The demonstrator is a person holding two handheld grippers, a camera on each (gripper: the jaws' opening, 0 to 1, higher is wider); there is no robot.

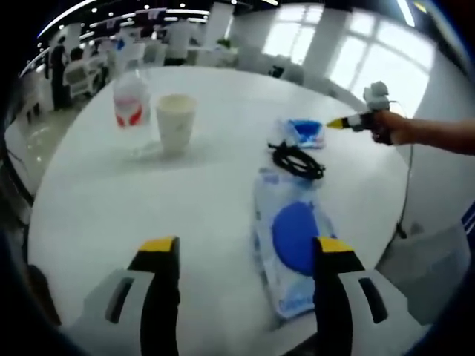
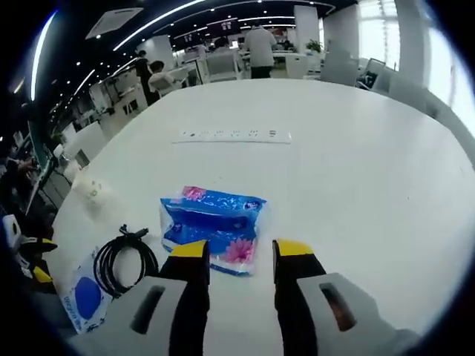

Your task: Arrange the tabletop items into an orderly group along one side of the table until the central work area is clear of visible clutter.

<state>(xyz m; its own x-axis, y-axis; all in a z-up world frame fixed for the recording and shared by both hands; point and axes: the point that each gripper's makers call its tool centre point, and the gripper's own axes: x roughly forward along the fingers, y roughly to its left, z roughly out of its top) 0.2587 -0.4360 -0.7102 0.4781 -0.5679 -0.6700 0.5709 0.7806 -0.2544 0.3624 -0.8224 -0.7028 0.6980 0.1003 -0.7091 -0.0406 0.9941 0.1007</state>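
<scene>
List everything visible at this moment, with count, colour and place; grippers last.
Round white table: 1, bears all items.
Clear plastic bottle with red label: 1, far left.
White paper cup: 1, beside the bottle.
Coiled black cable: 1, mid-table.
Small blue tissue pack with pink flower: 1, just ahead of the right gripper.
Long white pouch with blue circle: 1, near the left gripper.
White power strip: 1, far side.
Left gripper: yellow-tipped jaws, open.
Right gripper: yellow-tipped jaws, open, empty.
</scene>
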